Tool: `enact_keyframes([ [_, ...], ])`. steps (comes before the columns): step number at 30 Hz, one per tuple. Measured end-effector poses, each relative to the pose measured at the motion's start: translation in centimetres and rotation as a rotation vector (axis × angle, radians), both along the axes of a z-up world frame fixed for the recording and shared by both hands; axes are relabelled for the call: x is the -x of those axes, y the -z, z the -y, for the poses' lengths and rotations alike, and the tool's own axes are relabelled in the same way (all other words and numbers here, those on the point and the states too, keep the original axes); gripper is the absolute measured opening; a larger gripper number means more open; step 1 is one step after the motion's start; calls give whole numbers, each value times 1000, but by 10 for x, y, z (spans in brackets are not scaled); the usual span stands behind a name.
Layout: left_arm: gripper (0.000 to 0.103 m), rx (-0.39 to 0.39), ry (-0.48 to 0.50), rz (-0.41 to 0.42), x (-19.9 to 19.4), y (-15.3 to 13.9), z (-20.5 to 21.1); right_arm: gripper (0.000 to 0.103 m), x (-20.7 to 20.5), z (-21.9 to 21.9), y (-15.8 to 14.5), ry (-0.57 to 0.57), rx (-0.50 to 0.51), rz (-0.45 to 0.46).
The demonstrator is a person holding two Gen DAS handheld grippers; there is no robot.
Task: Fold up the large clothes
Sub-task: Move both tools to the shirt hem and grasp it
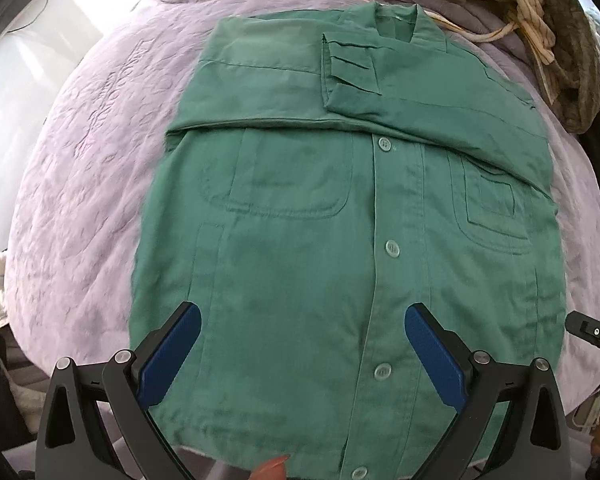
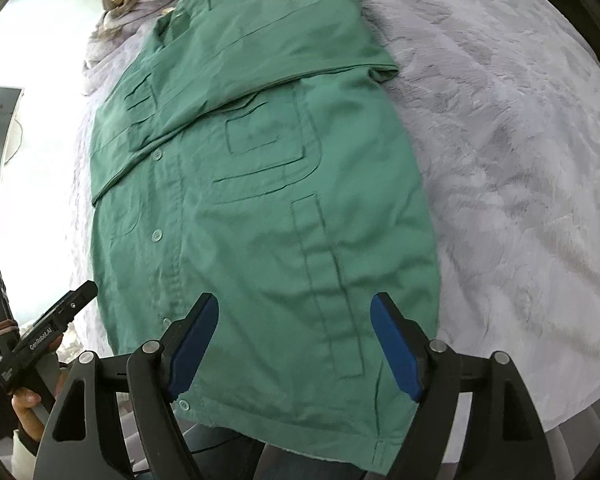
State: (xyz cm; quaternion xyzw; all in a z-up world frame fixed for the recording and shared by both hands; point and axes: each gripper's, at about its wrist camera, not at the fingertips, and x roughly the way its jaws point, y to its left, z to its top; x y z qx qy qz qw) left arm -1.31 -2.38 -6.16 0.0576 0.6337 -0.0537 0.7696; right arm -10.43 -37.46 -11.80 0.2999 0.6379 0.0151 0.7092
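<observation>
A: What's under me?
B: A lilac bedspread [image 1: 80,168], and on it the green shirt [image 1: 308,240], buttoned, front up, both sleeves folded across its chest.
A: Beyond the collar?
B: A heap of clothes [image 1: 540,20], striped I think; it's distorted at the edge.
A: My left gripper [image 1: 302,344]?
B: Jaws apart over the hem, holding nothing. Right gripper [image 2: 294,340] the same

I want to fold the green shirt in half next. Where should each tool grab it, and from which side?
Probably the bottom hem of the green shirt, one corner per tool, coming from the near edge. The hem hangs slightly past the purple blanket, so a finger can slip under. Both sleeves already lie folded across the chest.
</observation>
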Motion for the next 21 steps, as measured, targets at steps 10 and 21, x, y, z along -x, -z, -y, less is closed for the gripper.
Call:
enact_keyframes([
  [10, 102, 8, 20, -2, 26, -4, -24, 103, 27, -26, -5, 53, 5, 16],
  [21, 102, 23, 43, -21, 68, 10, -72, 103, 76, -68, 11, 79, -12, -34],
])
